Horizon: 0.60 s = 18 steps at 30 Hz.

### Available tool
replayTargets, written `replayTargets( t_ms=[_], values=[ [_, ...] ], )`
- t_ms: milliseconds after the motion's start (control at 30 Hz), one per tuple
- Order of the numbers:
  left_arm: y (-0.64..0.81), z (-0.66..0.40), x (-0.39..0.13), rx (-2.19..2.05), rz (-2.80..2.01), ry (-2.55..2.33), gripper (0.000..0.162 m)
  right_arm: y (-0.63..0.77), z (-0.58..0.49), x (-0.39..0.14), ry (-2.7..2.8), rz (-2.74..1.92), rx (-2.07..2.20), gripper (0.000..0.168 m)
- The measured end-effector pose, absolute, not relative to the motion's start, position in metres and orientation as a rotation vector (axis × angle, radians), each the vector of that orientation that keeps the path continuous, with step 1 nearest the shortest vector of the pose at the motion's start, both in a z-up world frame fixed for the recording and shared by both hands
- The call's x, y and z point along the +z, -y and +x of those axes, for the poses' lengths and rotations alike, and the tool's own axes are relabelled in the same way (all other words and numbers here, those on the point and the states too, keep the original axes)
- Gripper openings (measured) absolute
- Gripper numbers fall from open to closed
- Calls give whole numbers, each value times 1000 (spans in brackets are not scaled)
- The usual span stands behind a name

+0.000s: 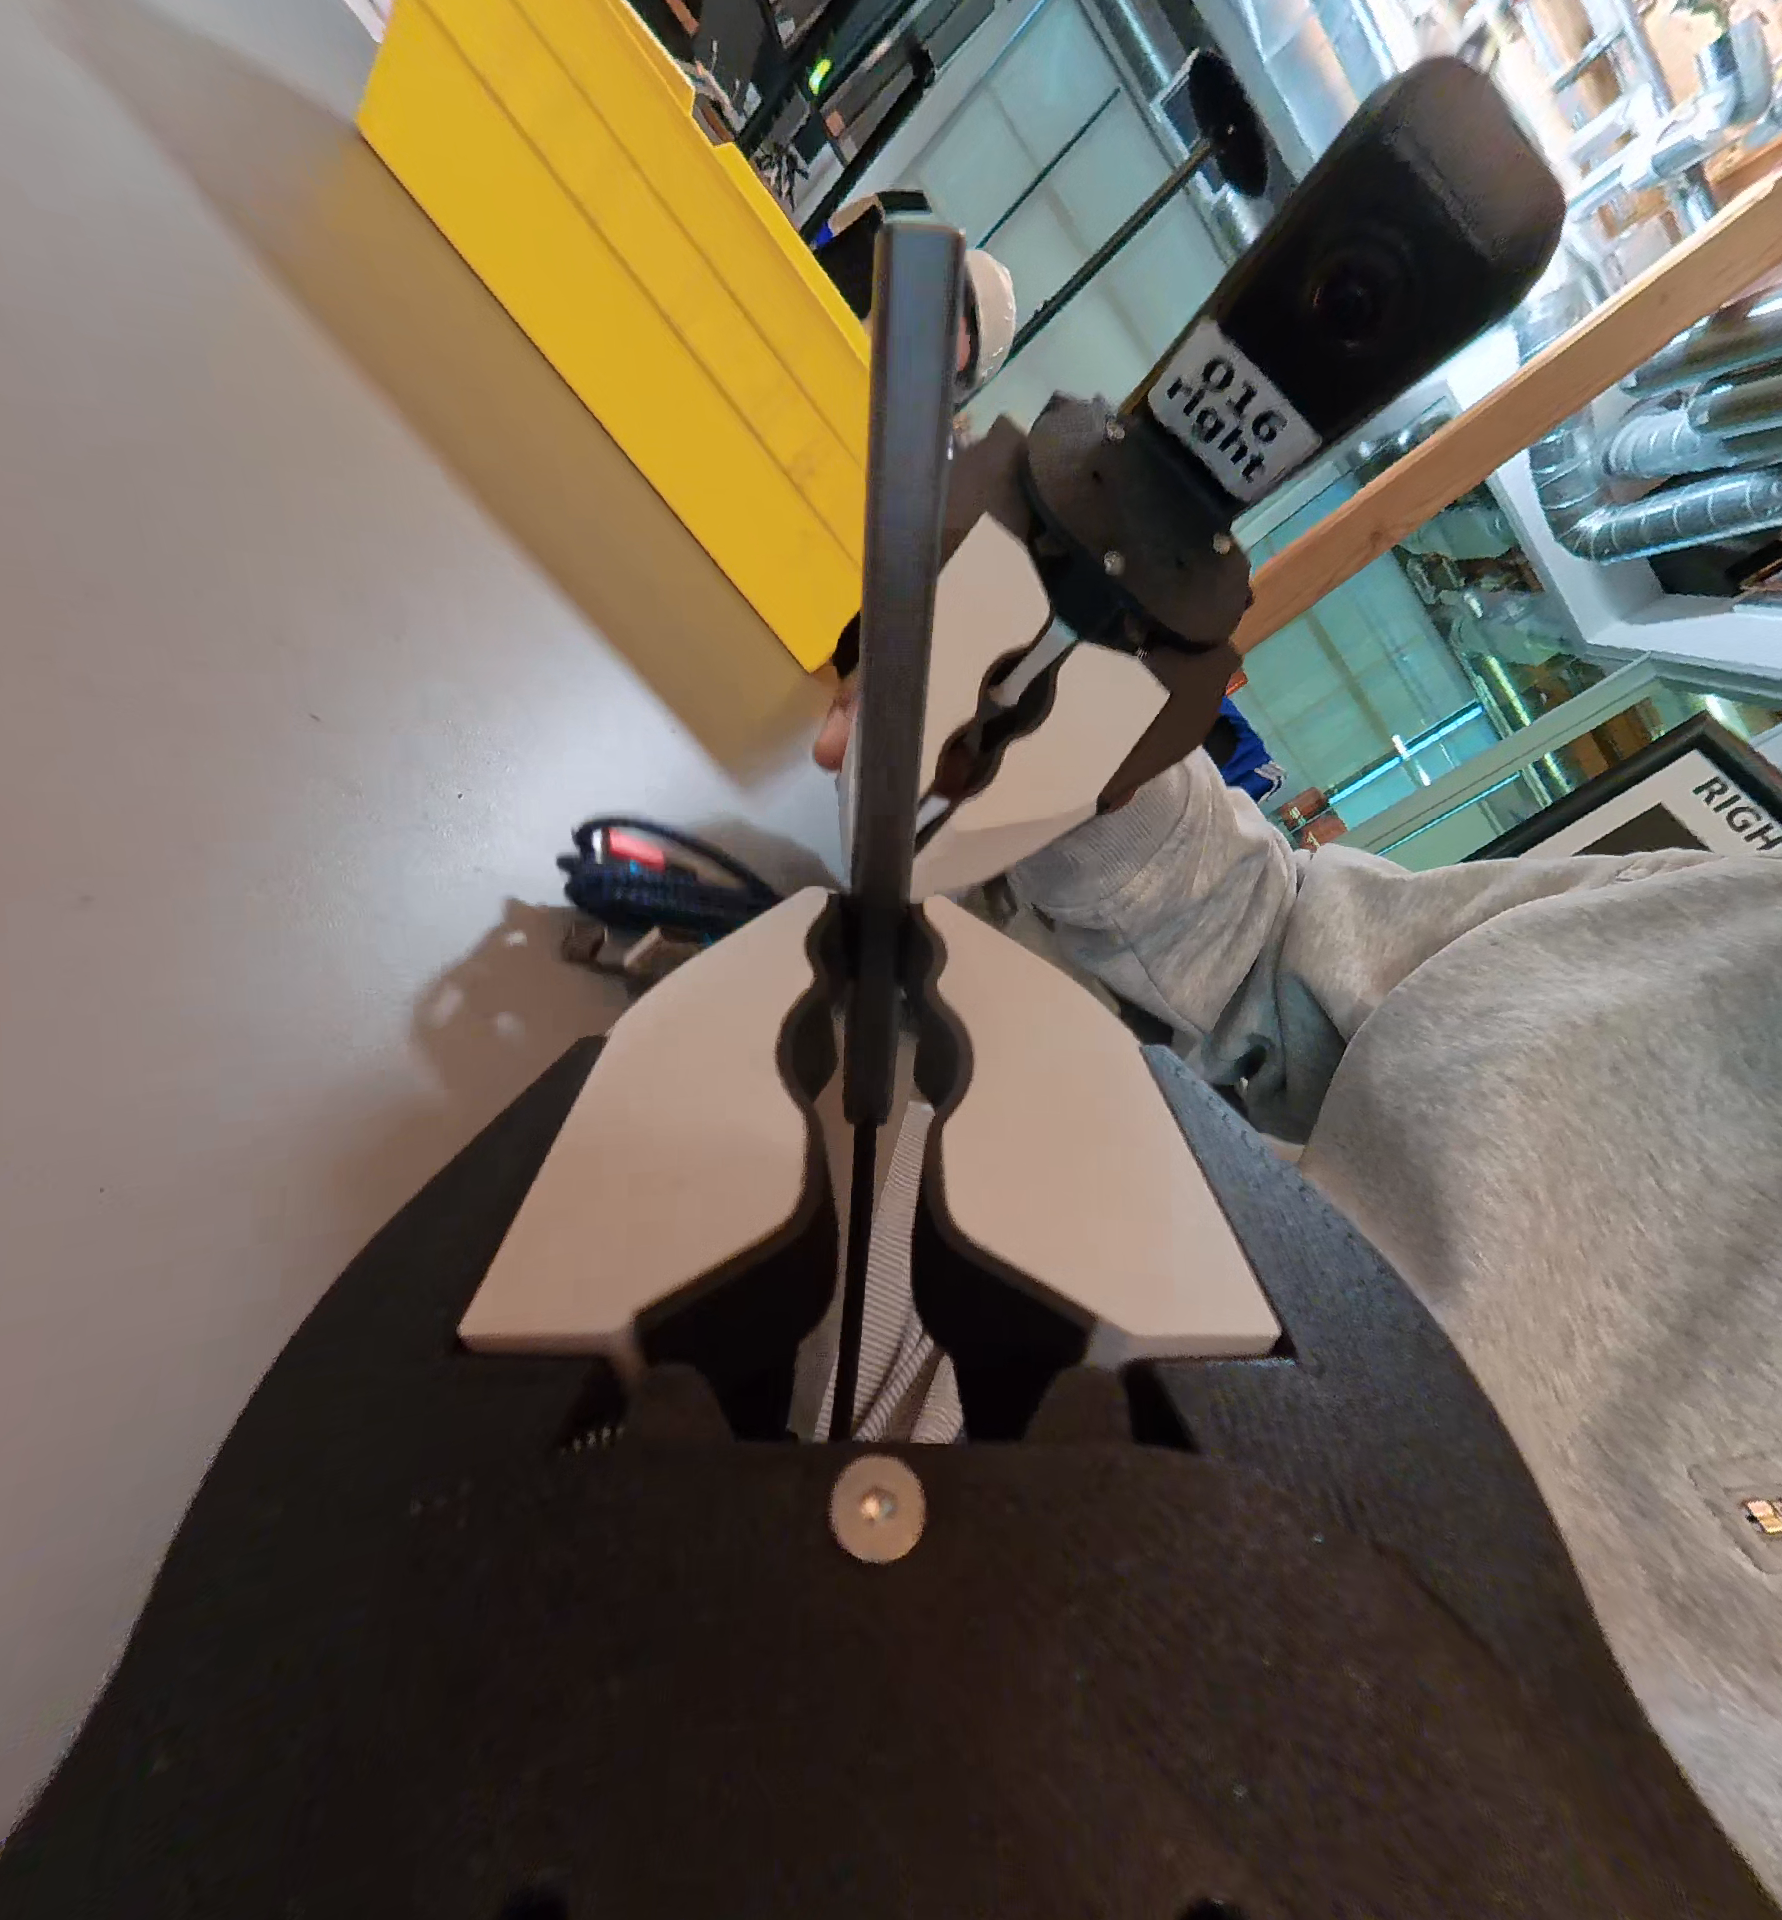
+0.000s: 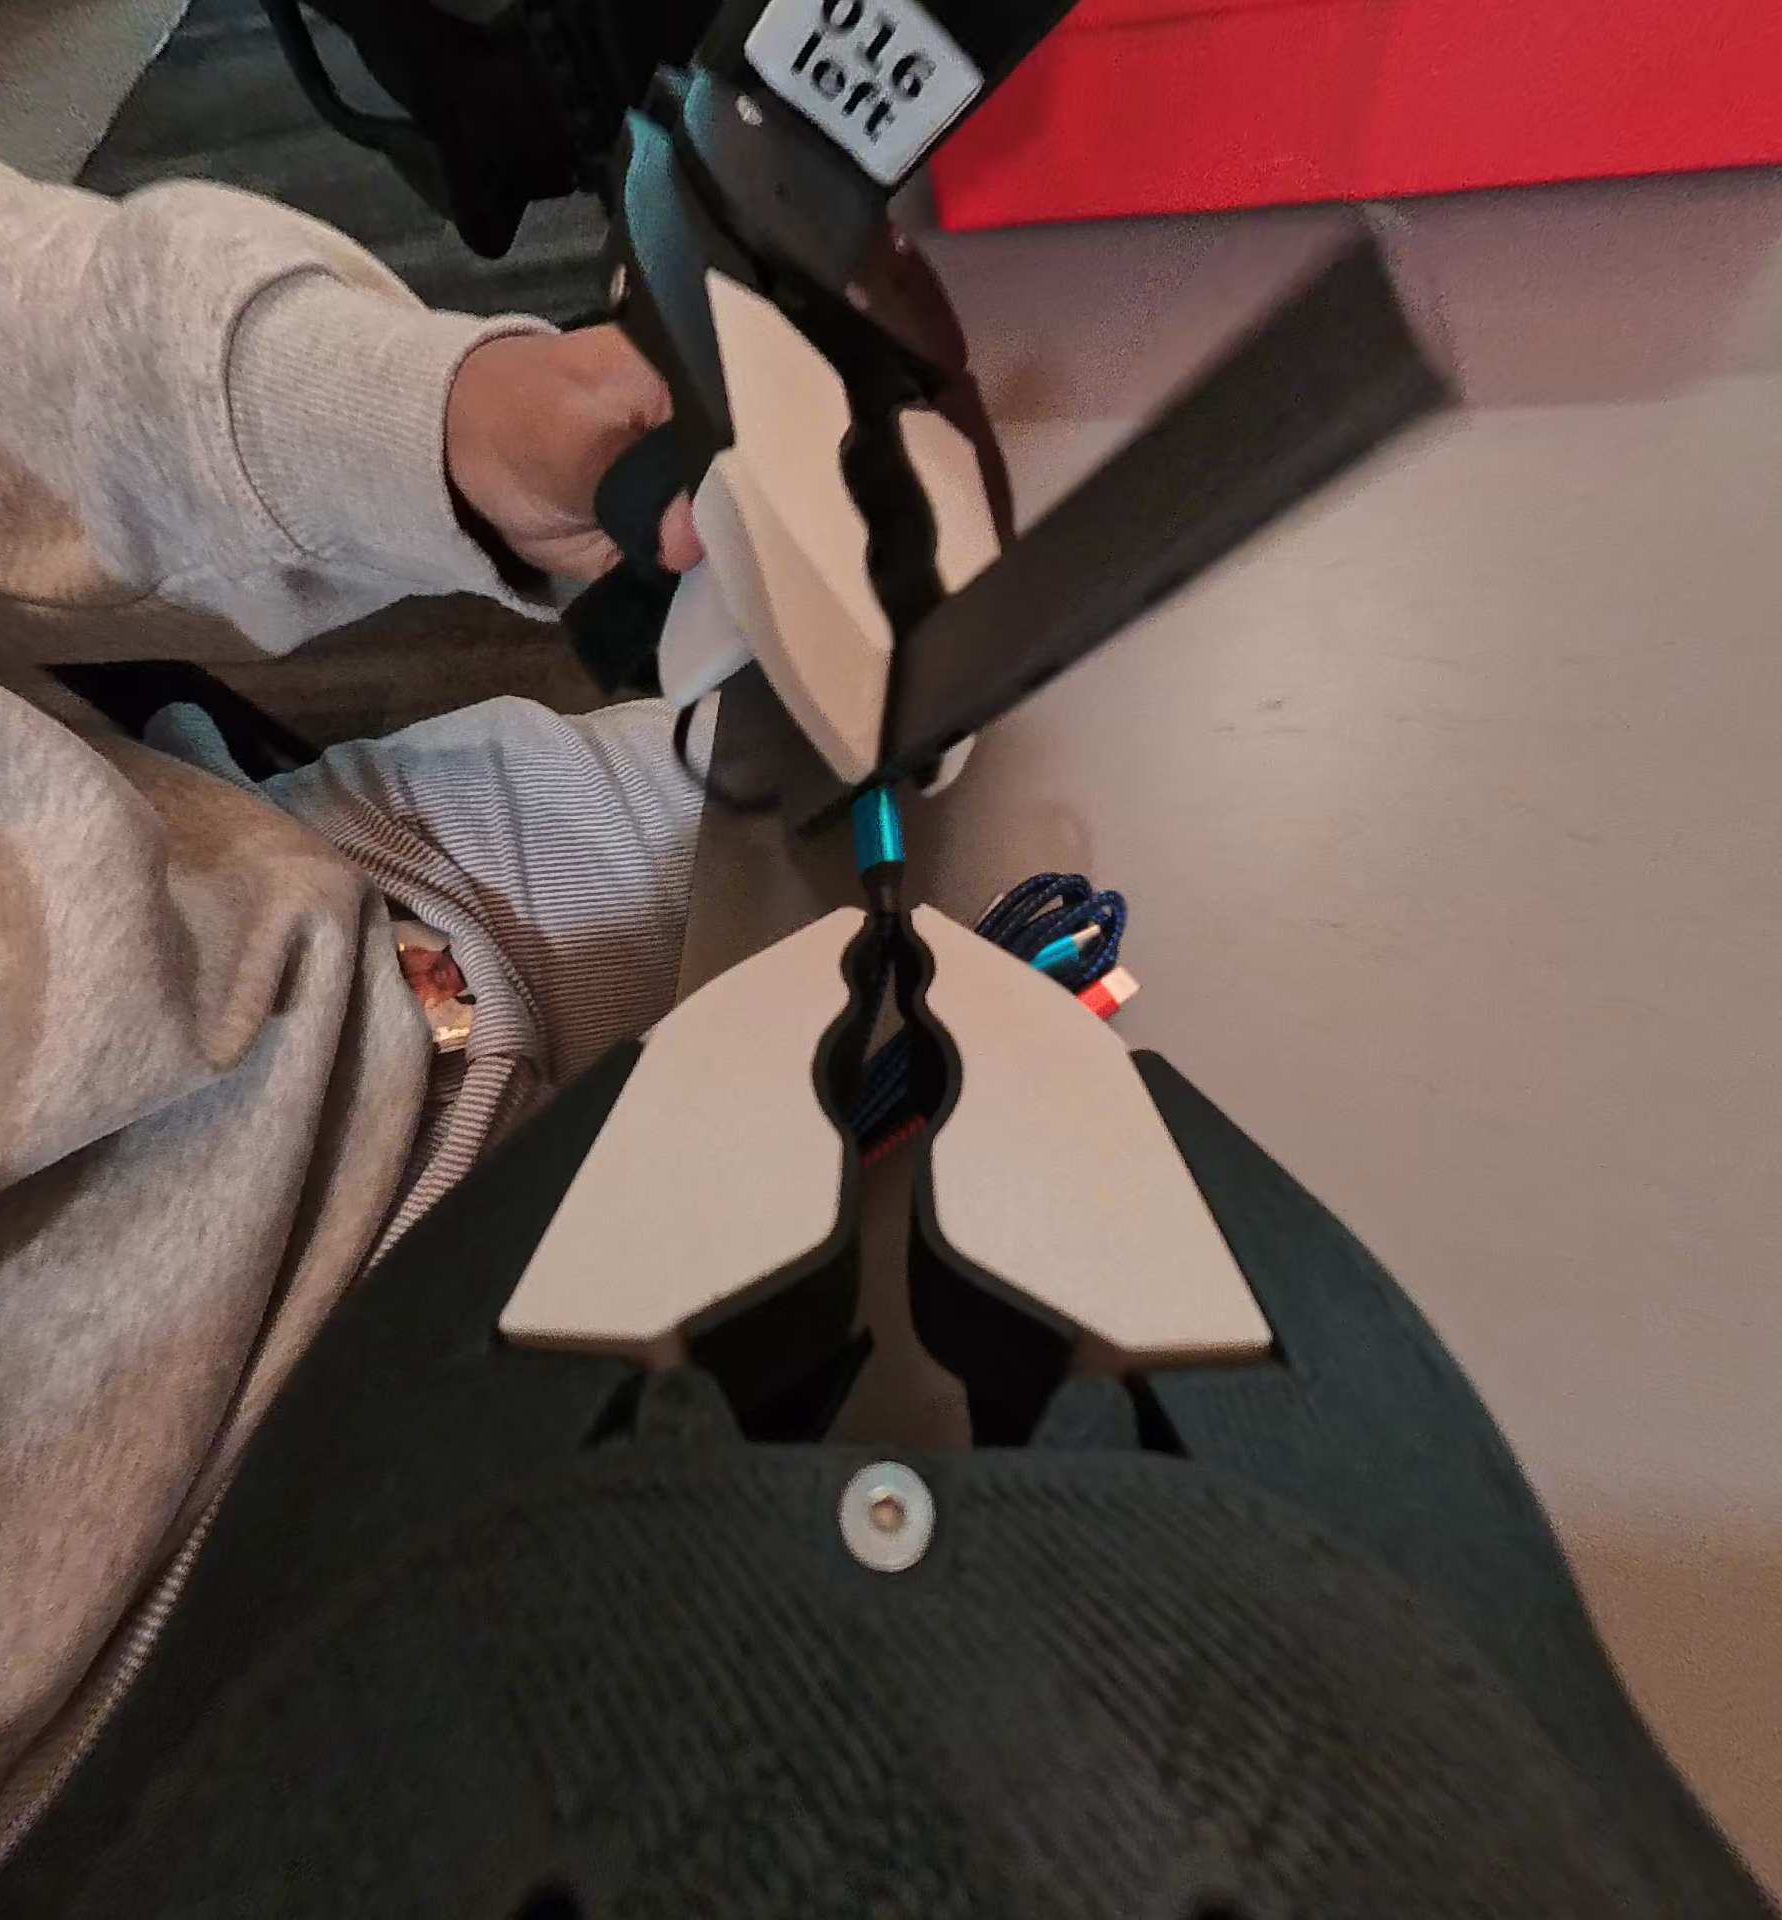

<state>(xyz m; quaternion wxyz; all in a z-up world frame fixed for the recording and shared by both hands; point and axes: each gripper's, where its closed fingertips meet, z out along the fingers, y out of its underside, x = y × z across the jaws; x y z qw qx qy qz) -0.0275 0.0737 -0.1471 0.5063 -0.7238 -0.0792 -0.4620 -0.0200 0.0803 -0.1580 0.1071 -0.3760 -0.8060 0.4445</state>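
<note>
My left gripper (image 1: 874,914) is shut on a thin dark slab, like a phone or tablet (image 1: 902,582), held edge-on above the grey table. In the right wrist view the same slab (image 2: 1157,540) juts out to the right from the left gripper (image 2: 892,727). My right gripper (image 2: 885,914) is shut on a braided cable just behind its blue metal plug (image 2: 874,829), and the plug's tip meets the slab's lower edge. In the left wrist view the right gripper (image 1: 944,790) sits right behind the slab.
A bundle of blue braided cables with red and blue plugs (image 2: 1063,935) lies on the table (image 2: 1489,935); it also shows in the left wrist view (image 1: 658,883). A yellow bin (image 1: 638,343) stands at the back, a red box (image 2: 1386,104) farther off. Grey sleeves (image 1: 1489,1143) are close. Less than 4 cm separates the two grippers' tips.
</note>
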Motion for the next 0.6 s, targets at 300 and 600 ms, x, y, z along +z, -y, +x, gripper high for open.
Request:
replayTargets(
  t_ms=[300, 600],
  values=[
    [-76, -39, -141, -1142, -1682, 254, 9, -64, -26, -168, 2385, -1117, 1261, 3],
    [-71, -40, -145, -1197, -1708, 270, 18, -80, -32, -160, 2262, -1120, 1311, 3]
  ],
)
